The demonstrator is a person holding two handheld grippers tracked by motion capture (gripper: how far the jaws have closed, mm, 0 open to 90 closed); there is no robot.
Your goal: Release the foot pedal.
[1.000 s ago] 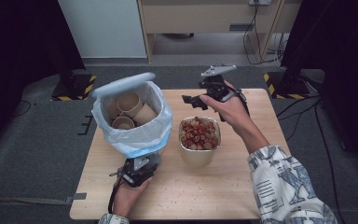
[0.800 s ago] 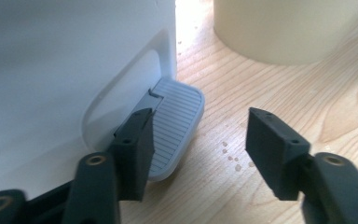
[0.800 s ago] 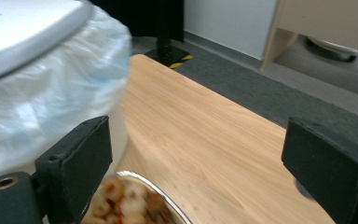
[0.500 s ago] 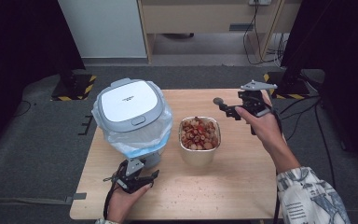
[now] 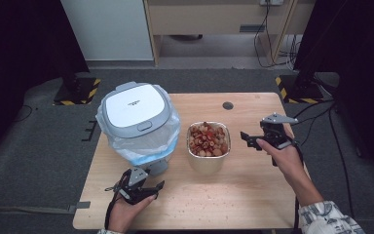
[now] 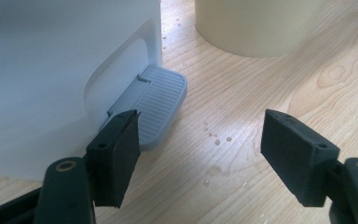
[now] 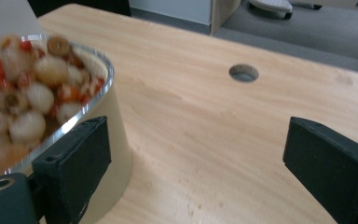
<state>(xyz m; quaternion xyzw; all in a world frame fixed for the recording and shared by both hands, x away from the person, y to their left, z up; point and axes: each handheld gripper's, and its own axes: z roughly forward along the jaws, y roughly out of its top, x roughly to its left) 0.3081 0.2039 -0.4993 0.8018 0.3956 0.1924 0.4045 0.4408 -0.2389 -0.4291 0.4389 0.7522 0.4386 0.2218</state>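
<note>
A small white pedal bin [image 5: 139, 124] with a blue-white bag liner stands on the left of the wooden table [image 5: 253, 195], its lid down. Its grey foot pedal [image 6: 161, 100] sticks out at the base. My left gripper [image 5: 143, 187] is open just in front of the pedal, one jaw beside it, touching nothing. A cream tub [image 5: 208, 146] of red and pale food scraps [image 7: 25, 100] stands mid-table. My right gripper [image 5: 253, 139] is open to the right of the tub, jaws pointing at it, nothing between them.
A round cable hole [image 5: 228, 105] lies in the table's back part. Small crumbs and drops dot the wood near the pedal [image 6: 214, 137]. Yellow-black striped stand feet [image 5: 294, 87] sit on the floor behind the table.
The bin lid went from raised to down. My right gripper swung from behind the tub to the right and nearer, lower. My left gripper drew back slightly from the pedal.
</note>
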